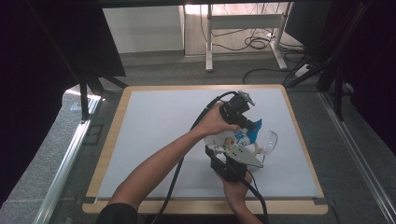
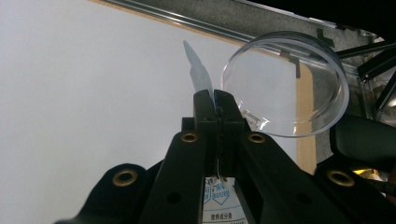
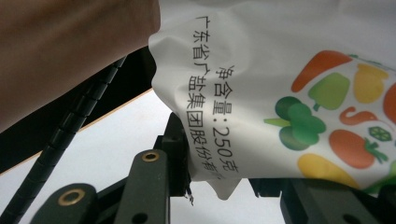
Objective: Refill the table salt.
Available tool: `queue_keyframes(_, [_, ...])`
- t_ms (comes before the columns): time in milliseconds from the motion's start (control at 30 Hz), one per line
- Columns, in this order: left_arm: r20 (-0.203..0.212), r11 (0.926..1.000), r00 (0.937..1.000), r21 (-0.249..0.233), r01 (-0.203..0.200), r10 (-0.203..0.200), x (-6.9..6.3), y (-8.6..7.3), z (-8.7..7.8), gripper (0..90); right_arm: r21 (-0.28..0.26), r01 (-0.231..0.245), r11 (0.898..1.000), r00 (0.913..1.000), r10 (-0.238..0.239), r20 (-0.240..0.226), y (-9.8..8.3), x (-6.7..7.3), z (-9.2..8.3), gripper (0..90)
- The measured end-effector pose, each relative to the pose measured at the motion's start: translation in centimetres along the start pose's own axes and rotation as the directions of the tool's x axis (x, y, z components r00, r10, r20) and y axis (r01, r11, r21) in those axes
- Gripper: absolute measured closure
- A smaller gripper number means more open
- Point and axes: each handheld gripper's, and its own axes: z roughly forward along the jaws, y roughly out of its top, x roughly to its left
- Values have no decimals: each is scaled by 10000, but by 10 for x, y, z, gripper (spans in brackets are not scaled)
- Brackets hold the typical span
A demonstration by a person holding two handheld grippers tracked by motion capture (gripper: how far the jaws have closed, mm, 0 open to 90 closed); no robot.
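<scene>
While the high view takes in the whole white table mat (image 1: pixel 154 140) with both forearms reaching over it, the two gripper views give details it cannot. From above, the white salt pouch (image 1: pixel 229 140), printed with vegetables and a blue patch, hangs between the two tools: the left gripper (image 1: pixel 247 122) sits at its far, upper end, the right gripper (image 1: pixel 233 161) at its near, lower end, and a clear glass bowl (image 1: pixel 268 140) lies tilted just beyond the pouch, to the right of both grippers.

The right gripper view shows the pouch (image 3: pixel 280 93) close up, its black lettering and coloured vegetables legible, with its bottom edge lying between the partly closed black jaws, which grip it.

The left gripper view shows the jaws pressed fully together on a thin strip of the pouch's top (image 2: pixel 198 70), whose clear corner sticks out past the tips; the bowl's (image 2: pixel 285 84) round rim stands just right of those tips, apart from them.
</scene>
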Motion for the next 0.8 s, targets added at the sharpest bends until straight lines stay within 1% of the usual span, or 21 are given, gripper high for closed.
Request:
queue_keyframes(67, [-8,10000,10000,-13,7,-7,0,0,1,900,-21,55,10000,10000,-55,36,-1,-1,0,647])
queue_keyframes(433, [-17,9999,10000,105,-52,52,1,0,2,900,17,-48,10000,10000,47,46,-1,-1,1,647])
queue_keyframes(800, [-65,9998,9999,178,-82,83,2,0,3,900,-18,-49,10000,10000,49,58,-2,-1,1,647])
